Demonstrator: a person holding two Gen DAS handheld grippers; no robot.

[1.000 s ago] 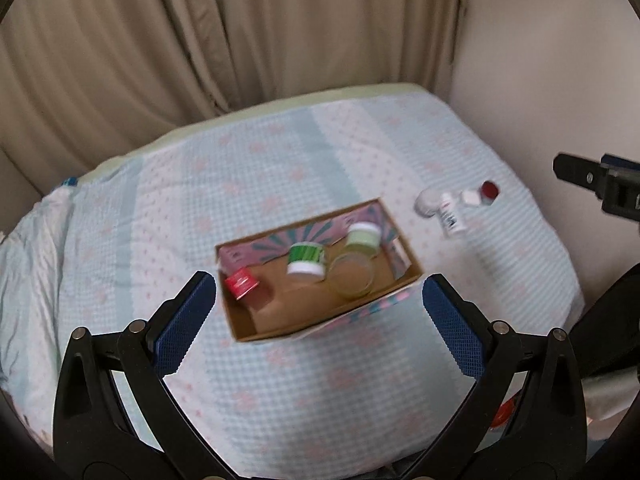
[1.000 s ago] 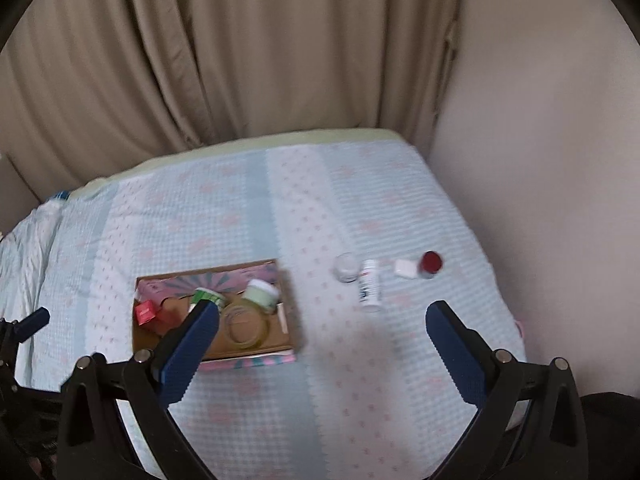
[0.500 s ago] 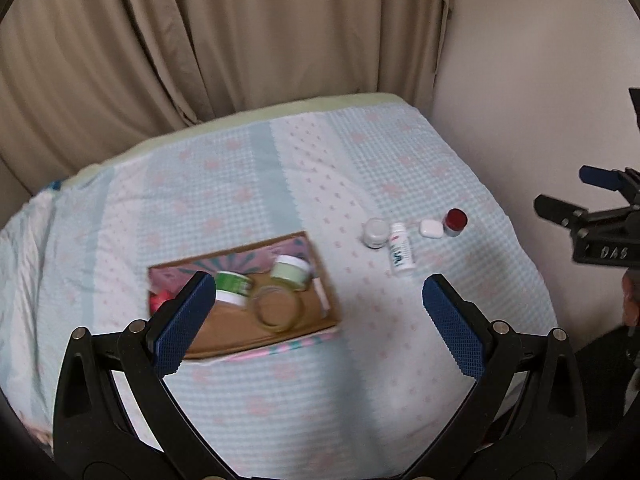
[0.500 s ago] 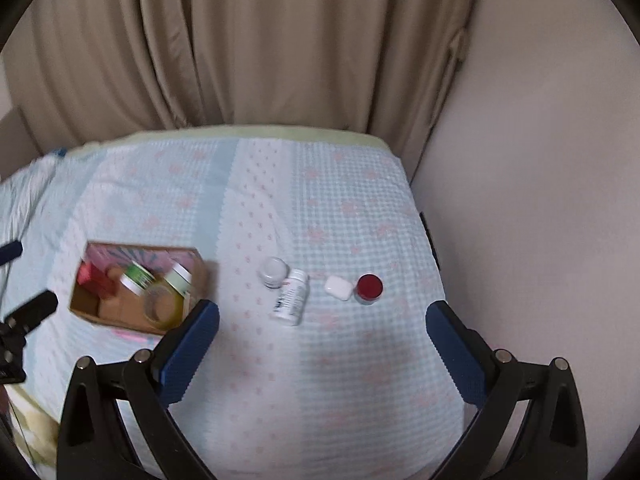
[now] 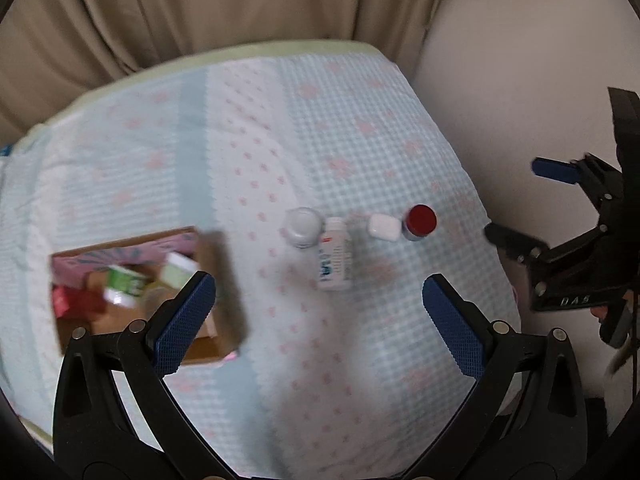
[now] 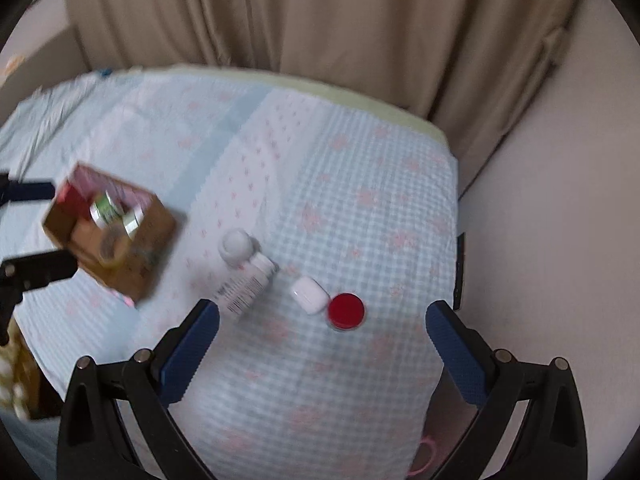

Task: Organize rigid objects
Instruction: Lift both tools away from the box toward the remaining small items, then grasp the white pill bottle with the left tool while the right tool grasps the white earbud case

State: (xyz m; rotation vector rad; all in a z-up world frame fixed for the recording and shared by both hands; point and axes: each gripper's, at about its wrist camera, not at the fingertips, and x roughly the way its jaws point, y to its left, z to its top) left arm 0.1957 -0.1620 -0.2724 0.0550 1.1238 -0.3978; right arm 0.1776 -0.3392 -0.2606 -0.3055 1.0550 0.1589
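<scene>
Both views swung right over the last second: the cardboard box (image 5: 136,292), centred between the left claw's fingers a second ago, now sits off to the left, and the four loose items have come into the middle of both views. Left claw (image 5: 318,322) spread wide, holding nothing. Right claw (image 6: 322,354) spread wide too, empty, now hovering with the red-lidded jar (image 6: 346,311) and white case (image 6: 309,294) inside its span. Judged: attention has shifted from the box to the loose items; next pick is likely the red-lidded jar or the case, by the right claw.

Near to far in the right wrist view: red-lidded jar upright, near the bed's right edge; white case just beside it, maybe touching; white bottle (image 6: 247,285) lying on its side, label and barcode up; white-lidded jar (image 6: 237,246) upright at the bottle's cap end, touching or nearly so. The box lies well apart toward the left edge, already holding several jars, blurred, one with a green label.

Surface is a bed (image 6: 360,184), not a desk: pale blue gingham cover with pink motifs, soft, slightly rumpled. Beige curtain (image 6: 320,20) behind the far edge, plain wall (image 6: 552,200) along the right edge. Motion blur in both views.
</scene>
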